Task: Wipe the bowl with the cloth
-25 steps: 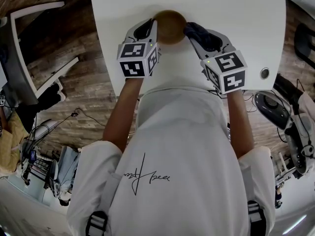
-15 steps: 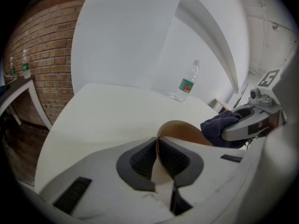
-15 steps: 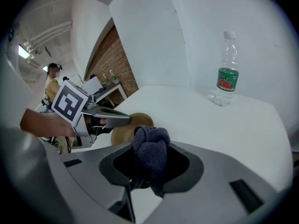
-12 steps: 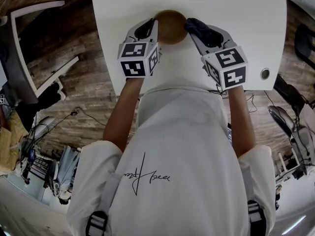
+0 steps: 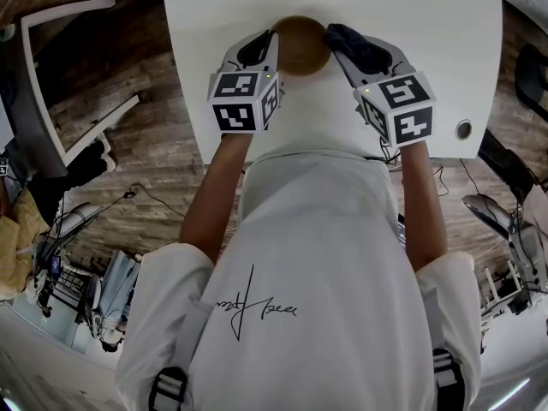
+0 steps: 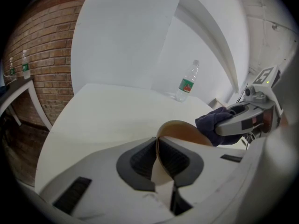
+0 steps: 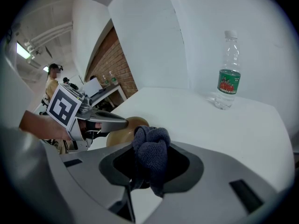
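Steadying the wooden bowl (image 5: 301, 46) at 12 o'clock on the white desk (image 5: 428, 24), my left gripper (image 6: 158, 148) has its jaws pinched narrow on the bowl's thin wall at about 9 o'clock of the rim. My right gripper (image 7: 150, 155) has its jaws clamped on a bunched dark blue cloth (image 6: 211, 123), which meets the bowl at about 3 o'clock. The wipe, as I judge it, calls for a firm left pinch so the bowl cannot twist. The wad should lead ahead of the right jaws so that only fabric rubs the wood. I would then sweep round the inside in overlapping arcs and re-grip to reach the strip under my left pads. From the head view, both grippers crowd the bowl, and I cannot tell whether it rests on the desk or is raised off it. I also cannot tell whether the cloth presses the inner face or only the rim. In the right gripper view the cloth and the left gripper cover most of the bowl. A water bottle (image 7: 229, 78) stands well apart, toward 12 o'clock, on the far side of the desk.
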Motion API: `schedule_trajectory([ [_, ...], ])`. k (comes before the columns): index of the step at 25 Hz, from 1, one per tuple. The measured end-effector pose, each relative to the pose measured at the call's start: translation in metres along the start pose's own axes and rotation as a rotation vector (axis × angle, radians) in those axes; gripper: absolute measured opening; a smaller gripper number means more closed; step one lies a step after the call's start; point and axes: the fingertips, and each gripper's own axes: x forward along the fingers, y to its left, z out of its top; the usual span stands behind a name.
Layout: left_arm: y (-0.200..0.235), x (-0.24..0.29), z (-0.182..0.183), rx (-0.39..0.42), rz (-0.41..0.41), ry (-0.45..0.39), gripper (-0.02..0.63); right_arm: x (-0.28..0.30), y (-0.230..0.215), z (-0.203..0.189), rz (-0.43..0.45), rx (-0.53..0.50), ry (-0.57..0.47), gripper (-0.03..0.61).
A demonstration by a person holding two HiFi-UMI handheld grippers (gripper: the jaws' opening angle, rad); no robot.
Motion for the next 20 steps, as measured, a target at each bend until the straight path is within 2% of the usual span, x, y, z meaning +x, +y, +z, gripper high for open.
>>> schedule_trajectory([
  [12,-0.001,0.0,0.003,0.006,-0.005,0.002,0.025,0.004,-0.003,0.011,0.025,-0.084,0.037,0.12],
  [20,-0.004,0.005,0.002,0.012,-0.004,0.004,0.023,0.013,-0.01,0.02,0.017,-0.134,0.021,0.12],
])
